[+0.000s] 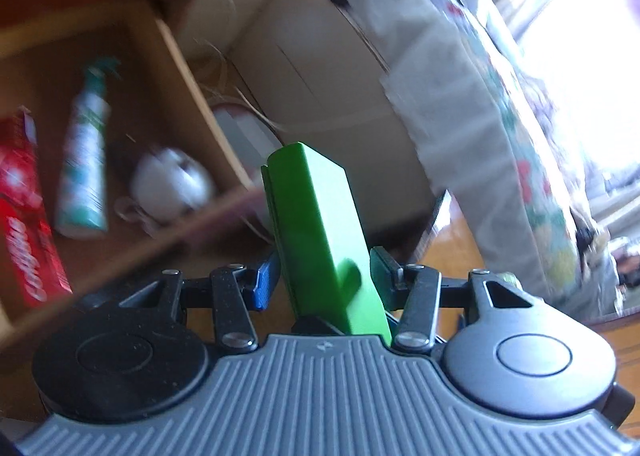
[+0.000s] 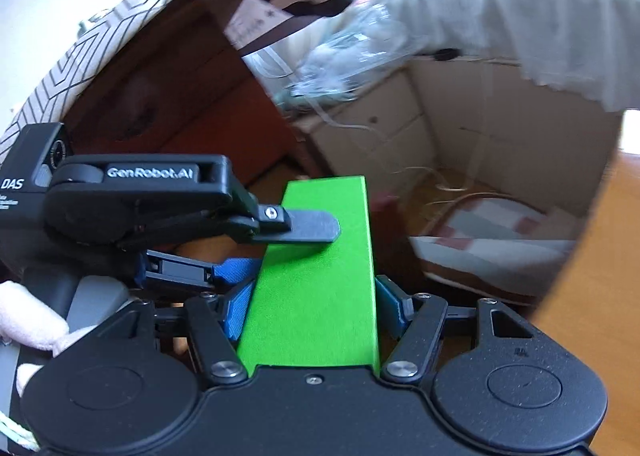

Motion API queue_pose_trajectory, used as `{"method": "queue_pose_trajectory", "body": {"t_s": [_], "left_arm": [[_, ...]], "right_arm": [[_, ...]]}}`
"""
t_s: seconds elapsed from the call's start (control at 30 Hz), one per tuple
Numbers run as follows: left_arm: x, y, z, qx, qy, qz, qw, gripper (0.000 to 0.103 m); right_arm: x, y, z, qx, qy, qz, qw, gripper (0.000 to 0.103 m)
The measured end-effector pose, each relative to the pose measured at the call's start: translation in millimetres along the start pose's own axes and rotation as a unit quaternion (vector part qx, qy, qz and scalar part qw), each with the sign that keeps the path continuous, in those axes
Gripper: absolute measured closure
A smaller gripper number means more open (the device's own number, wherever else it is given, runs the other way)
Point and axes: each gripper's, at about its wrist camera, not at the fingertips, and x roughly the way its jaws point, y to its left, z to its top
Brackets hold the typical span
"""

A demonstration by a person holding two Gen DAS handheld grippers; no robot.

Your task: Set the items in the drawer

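Two claws on one green box, drawer off to my left.

My left gripper (image 1: 324,276) and right gripper (image 2: 316,308) both pinch the green box (image 1: 320,232) near its base, jaws narrow against its sides. Its long axis points forward and up, away from both claws. Beyond, the open drawer (image 1: 192,96) holds a spray bottle (image 1: 84,160) and red carton (image 1: 24,216). Risk: a clumsy handover twists the box loose; it could clip the drawer's wall.

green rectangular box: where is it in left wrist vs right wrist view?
Left wrist: green rectangular box at centre, tilted, between the left gripper fingers.
Right wrist: centre-bottom, in the right gripper, the left gripper's finger on it.
Shared landmark: beige cardboard box behind.
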Motion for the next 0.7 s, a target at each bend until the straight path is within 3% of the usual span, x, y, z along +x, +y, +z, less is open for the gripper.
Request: {"method": "queue_pose_trajectory", "body": {"t_s": [0.37, 0.57, 0.7], "left_arm": [[-62, 106, 32, -0.120, -0.045, 0.073, 0.9891, 0.055], [-76, 153, 36, -0.171, -0.049, 0.090, 0.9799, 0.055], [-82, 173, 35, -0.203, -0.048, 0.084, 0.9743, 0.055]], "right_arm": [[101, 75, 16, -0.048, 0.069, 0.085, 0.993, 0.034], [141, 102, 9, -0.072, 0.114, 0.100, 0.986, 0.034], [152, 120, 3, -0.098, 0.136, 0.085, 0.982, 0.034]]}}
